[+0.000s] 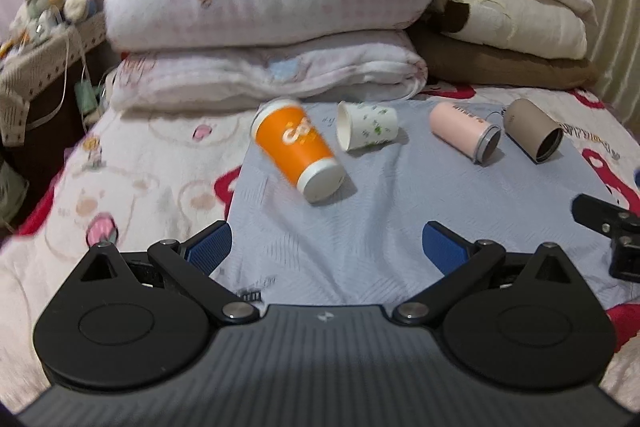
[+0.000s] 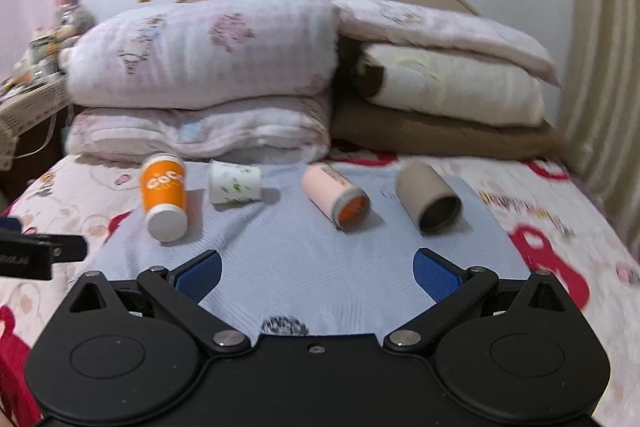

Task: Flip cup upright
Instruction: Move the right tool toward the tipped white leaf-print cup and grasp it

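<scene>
Several cups lie on their sides in a row on a pale blue cloth on the bed. From the left: an orange paper cup, a white cup with green leaves, a pink cup and a beige cup. My left gripper is open and empty, short of the orange cup. My right gripper is open and empty, short of the pink cup.
Folded quilts and blankets are stacked behind the cups against the headboard. A cluttered nightstand stands at the left of the bed. The other gripper's tip shows at the right edge of the left wrist view and the left edge of the right wrist view.
</scene>
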Motion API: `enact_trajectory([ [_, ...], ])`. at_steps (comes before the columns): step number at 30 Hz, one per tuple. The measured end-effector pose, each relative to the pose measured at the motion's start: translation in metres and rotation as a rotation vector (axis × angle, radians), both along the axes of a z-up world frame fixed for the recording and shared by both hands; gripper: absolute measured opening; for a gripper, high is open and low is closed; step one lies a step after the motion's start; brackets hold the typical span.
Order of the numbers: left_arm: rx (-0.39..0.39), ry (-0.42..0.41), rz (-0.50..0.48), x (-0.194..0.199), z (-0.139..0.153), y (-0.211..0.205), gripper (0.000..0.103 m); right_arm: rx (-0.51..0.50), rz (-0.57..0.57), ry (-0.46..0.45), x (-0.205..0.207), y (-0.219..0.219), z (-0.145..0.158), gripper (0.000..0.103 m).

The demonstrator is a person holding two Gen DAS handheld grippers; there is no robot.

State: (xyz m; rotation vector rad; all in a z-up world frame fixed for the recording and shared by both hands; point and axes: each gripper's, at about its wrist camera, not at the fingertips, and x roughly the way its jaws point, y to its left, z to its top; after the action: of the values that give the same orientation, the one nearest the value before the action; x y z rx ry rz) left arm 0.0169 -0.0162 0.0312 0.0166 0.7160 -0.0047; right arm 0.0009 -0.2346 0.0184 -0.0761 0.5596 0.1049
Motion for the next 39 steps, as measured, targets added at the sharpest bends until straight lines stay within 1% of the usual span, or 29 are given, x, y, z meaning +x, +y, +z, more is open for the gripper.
enact_trajectory([
  [3, 0.006, 0.009, -0.021, 0.019, 0.018, -0.010, 0.103, -0.040, 0.104, -0.029, 0.017, -0.001, 0.014, 0.103],
  [5, -0.016, 0.026, -0.025, 0.037, 0.026, -0.015, 0.103, -0.070, 0.170, -0.056, 0.030, 0.000, 0.021, 0.103],
  [7, -0.046, 0.055, -0.032, 0.057, 0.028, -0.021, 0.103, -0.102, 0.255, -0.075, 0.044, 0.003, 0.025, 0.103],
  [10, -0.080, 0.096, -0.025, 0.089, 0.023, -0.026, 0.101, -0.143, 0.420, -0.071, 0.068, 0.009, 0.027, 0.103],
  [13, -0.143, 0.138, -0.015, 0.118, 0.012, -0.029, 0.100, -0.189, 0.549, -0.038, 0.091, 0.019, 0.022, 0.103],
  [15, -0.182, 0.143, -0.006, 0.133, 0.003, -0.030, 0.100, -0.230, 0.636, -0.020, 0.104, 0.029, 0.015, 0.102],
  [17, -0.229, 0.150, 0.002, 0.146, -0.007, -0.030, 0.099, -0.226, 0.702, 0.012, 0.123, 0.035, 0.008, 0.101],
  [19, -0.277, 0.159, 0.016, 0.159, -0.018, -0.028, 0.098, -0.193, 0.739, 0.048, 0.143, 0.038, 0.002, 0.101],
  [21, -0.324, 0.167, 0.036, 0.171, -0.030, -0.025, 0.096, -0.188, 0.753, 0.072, 0.162, 0.042, -0.005, 0.101],
  [23, -0.377, 0.175, 0.044, 0.183, -0.042, -0.023, 0.093, -0.213, 0.764, 0.089, 0.181, 0.045, -0.016, 0.101],
  [25, -0.421, 0.174, 0.052, 0.194, -0.050, -0.021, 0.087, -0.261, 0.785, 0.100, 0.196, 0.050, -0.027, 0.099],
  [26, -0.439, 0.167, 0.056, 0.199, -0.054, -0.020, 0.087, -0.277, 0.795, 0.106, 0.201, 0.050, -0.031, 0.098],
  [28, -0.451, 0.154, 0.068, 0.208, -0.061, -0.020, 0.084, -0.325, 0.828, 0.119, 0.213, 0.056, -0.041, 0.096],
  [29, -0.454, 0.152, 0.074, 0.211, -0.064, -0.019, 0.084, -0.346, 0.843, 0.122, 0.218, 0.059, -0.045, 0.095],
  [32, -0.502, 0.153, 0.085, 0.219, -0.073, -0.013, 0.084, -0.407, 0.893, 0.123, 0.233, 0.071, -0.057, 0.094],
  [34, -0.504, 0.137, 0.092, 0.223, -0.076, -0.009, 0.084, -0.443, 0.913, 0.122, 0.243, 0.078, -0.063, 0.092],
  [35, -0.510, 0.135, 0.093, 0.226, -0.079, -0.008, 0.084, -0.467, 0.925, 0.128, 0.249, 0.083, -0.067, 0.089],
  [37, -0.538, 0.147, 0.086, 0.233, -0.085, -0.005, 0.084, -0.496, 0.944, 0.134, 0.256, 0.089, -0.071, 0.088],
  [39, -0.544, 0.154, 0.085, 0.237, -0.090, -0.004, 0.083, -0.514, 0.966, 0.128, 0.263, 0.095, -0.075, 0.088],
])
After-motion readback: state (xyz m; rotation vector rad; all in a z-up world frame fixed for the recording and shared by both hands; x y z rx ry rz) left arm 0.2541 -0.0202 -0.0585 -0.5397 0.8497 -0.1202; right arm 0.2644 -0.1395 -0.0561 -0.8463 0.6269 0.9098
